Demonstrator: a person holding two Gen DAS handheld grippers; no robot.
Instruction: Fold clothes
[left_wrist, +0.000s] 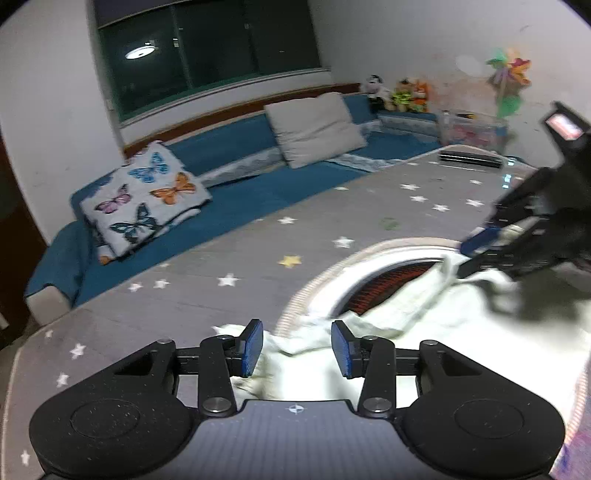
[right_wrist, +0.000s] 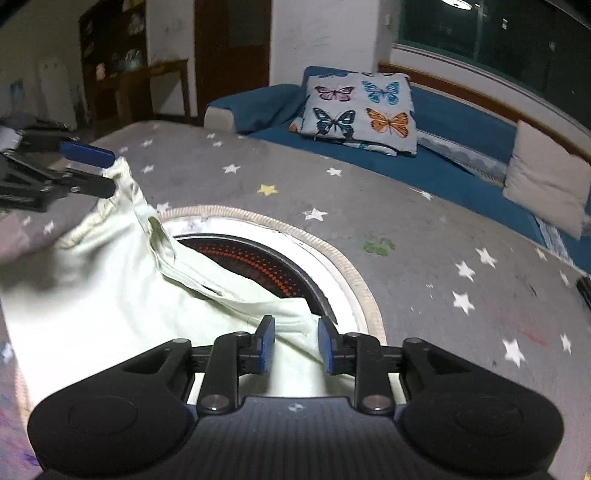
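Cream cloth, a pale garment (right_wrist: 110, 295), lies spread on a grey star-printed surface (right_wrist: 424, 236) and drapes over part of a round, rope-rimmed opening (right_wrist: 354, 266) whose dark inside shows rows of red dots; what that opening is cannot be told. The right tool (right_wrist: 295, 347) stands with its blue pads apart, a fold of the garment lying between them without being pinched. The left tool (left_wrist: 297, 347) is likewise parted over a crumpled edge of the garment (left_wrist: 424, 332), not clamping it. From the right wrist view the left tool (right_wrist: 107, 173) meets a raised corner of the cloth, though whether it grips there is unclear. Behind the surface runs a blue sofa (left_wrist: 229, 195) with a butterfly cushion (left_wrist: 147, 195) and a plain beige cushion (left_wrist: 314, 129); soft toys (left_wrist: 402, 96) sit at its far end, blurred. A dark window (left_wrist: 207, 48) reflects a ceiling lamp. The garment's near side is washed out by glare.
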